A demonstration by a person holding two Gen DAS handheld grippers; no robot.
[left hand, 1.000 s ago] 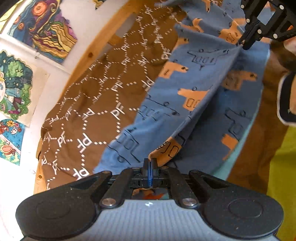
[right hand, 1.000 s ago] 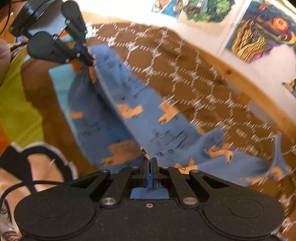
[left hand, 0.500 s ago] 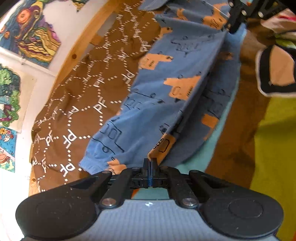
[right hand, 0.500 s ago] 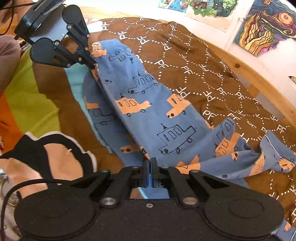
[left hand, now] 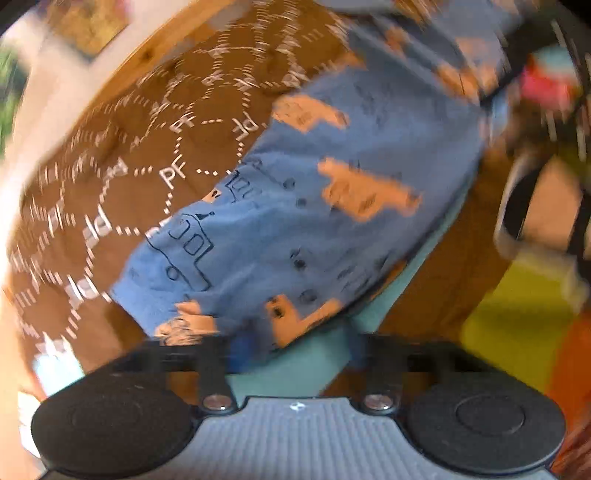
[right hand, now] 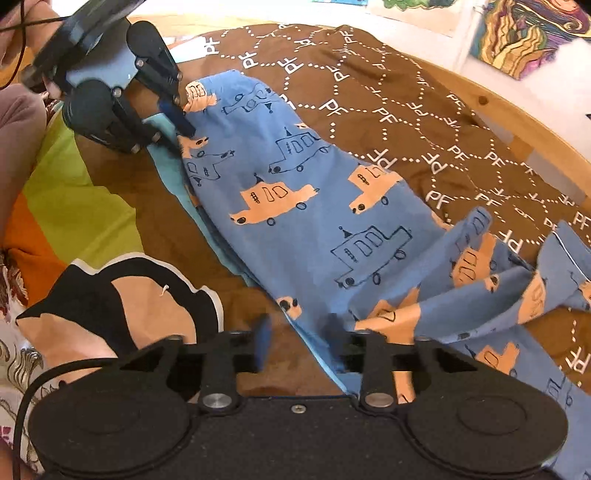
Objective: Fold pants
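Note:
Blue pants printed with orange and outlined cars lie lengthwise on the bed, one leg laid over the other. Their far end is bunched at the right. In the right wrist view my right gripper has its jaws opening. The near edge of the pants lies loose between its fingers. My left gripper hovers at the far corner of the pants, jaws opening, pads off the cloth. The left wrist view is motion-blurred. It shows the pants just ahead of the spread left gripper.
A brown blanket with white "PF" hexagons covers the bed inside a wooden frame. A green and orange cover with a black-and-peach patch lies at the left. Posters hang on the wall. A sleeve shows behind the left gripper.
Both grippers were shut on the pants' edge, holding it up along a fold. Now both have parted their jaws and the pants lie flat on the blanket.

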